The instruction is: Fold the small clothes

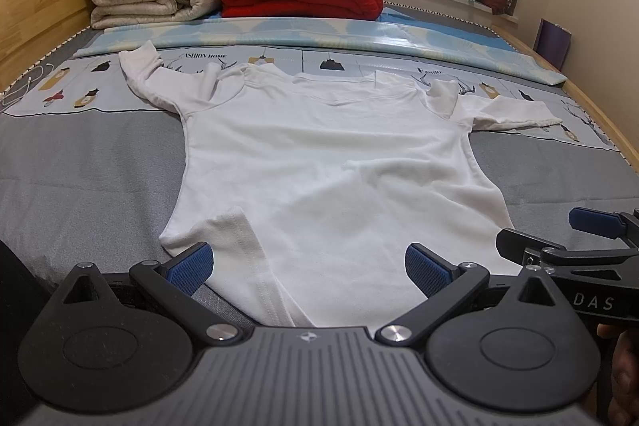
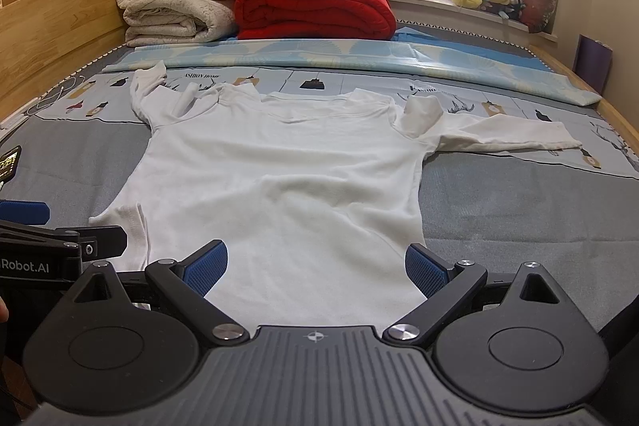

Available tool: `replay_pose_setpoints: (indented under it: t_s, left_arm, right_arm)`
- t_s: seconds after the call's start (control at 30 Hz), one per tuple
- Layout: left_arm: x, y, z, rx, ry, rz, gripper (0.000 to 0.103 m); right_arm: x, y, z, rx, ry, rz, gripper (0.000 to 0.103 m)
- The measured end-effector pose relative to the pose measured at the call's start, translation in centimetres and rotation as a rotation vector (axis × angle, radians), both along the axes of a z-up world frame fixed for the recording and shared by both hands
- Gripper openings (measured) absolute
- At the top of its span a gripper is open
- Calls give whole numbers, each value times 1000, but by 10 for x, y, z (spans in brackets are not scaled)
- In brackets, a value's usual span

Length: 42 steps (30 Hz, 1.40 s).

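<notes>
Both tools, left tool and right tool, are held wide open and empty just short of the white shirt, spread flat on the bed; soft, light cloth, best pinched at hem corners.

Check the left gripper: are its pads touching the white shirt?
Cannot tell. In the left wrist view the left gripper stands wide open over the white shirt's hem, but whether its pads rest on the cloth isn't plain.
</notes>
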<state>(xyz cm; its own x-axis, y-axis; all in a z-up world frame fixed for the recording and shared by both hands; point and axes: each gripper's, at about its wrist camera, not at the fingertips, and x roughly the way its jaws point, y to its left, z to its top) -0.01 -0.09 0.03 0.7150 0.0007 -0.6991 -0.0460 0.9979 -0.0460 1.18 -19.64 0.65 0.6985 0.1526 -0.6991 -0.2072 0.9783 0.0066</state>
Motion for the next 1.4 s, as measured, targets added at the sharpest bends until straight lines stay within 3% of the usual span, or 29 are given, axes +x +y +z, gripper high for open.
replay_pose_setpoints:
  t_s: [0.3, 0.4, 0.5, 0.6, 0.7, 0.83, 0.9, 0.97, 1.17, 1.4]
  left_arm:
    - [-1, -3, 2, 0, -11, -3, 102]
    - [2, 0, 10, -2, -34, -5, 102]
    - [11, 5, 25, -34, -54, -11, 94]
    - [29, 5, 49, -49, -63, -37, 76]
    - [50, 6, 68, -74, -131, -124, 61]
    - [107, 18, 68, -19, -69, -168, 39]
    - [144, 28, 68, 47, -62, -173, 33]
    - [179, 51, 59, 3, -21, -170, 26]
    - [287, 113, 27, -2, 38, -128, 18]
    - [363, 155, -36, -126, 153, -25, 16]
  right_arm:
    - [0, 1, 0, 0, -3, -2, 95]
    - [2, -2, 3, 22, -1, -26, 85]
    - [10, -16, 10, 78, 0, -69, 67]
    - [20, -33, 22, 140, -5, -98, 47]
    - [39, -52, 38, 220, -32, -118, 43]
    - [84, -76, 51, 220, -89, -139, 43]
    - [110, -89, 53, 206, -101, -160, 43]
    - [142, -106, 52, 186, -109, -186, 43]
    - [240, -135, 19, 106, -60, -214, 43]
    - [335, -131, -51, 87, 83, -215, 44]
